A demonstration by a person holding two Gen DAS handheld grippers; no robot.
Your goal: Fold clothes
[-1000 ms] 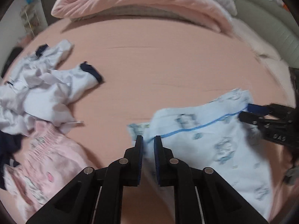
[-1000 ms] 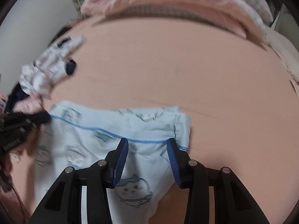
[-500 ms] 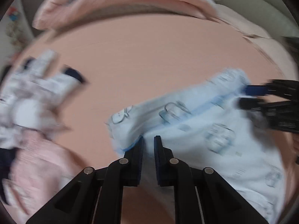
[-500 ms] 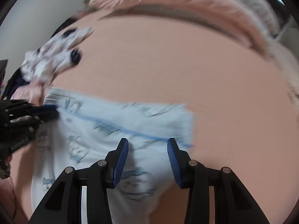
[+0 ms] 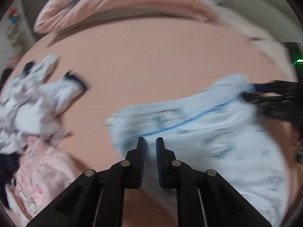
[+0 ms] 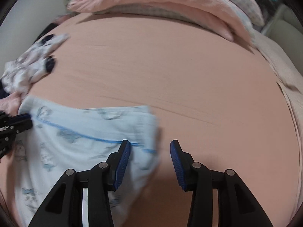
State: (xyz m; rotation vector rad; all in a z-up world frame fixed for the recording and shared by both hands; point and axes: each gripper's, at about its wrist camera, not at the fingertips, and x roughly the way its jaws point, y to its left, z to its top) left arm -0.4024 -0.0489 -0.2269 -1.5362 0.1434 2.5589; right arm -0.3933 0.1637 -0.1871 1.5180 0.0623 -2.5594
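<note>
Motion blur smears the light-blue garment [image 5: 217, 132] — printed figures unreadable. White clothes pile [image 5: 34, 102] blurred, cut by left edge. Pink garment [image 5: 41, 172] print indistinct. Far shelf items — too small to identify.

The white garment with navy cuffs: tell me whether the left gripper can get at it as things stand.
Probably not yet. The left gripper is shut on the light blue garment, so its jaws are taken. The white garment with navy cuffs lies apart across bare pink sheet, with nothing between.

left wrist: steeply down, close | right wrist: same | shared: garment [image 5: 208, 132]
</note>
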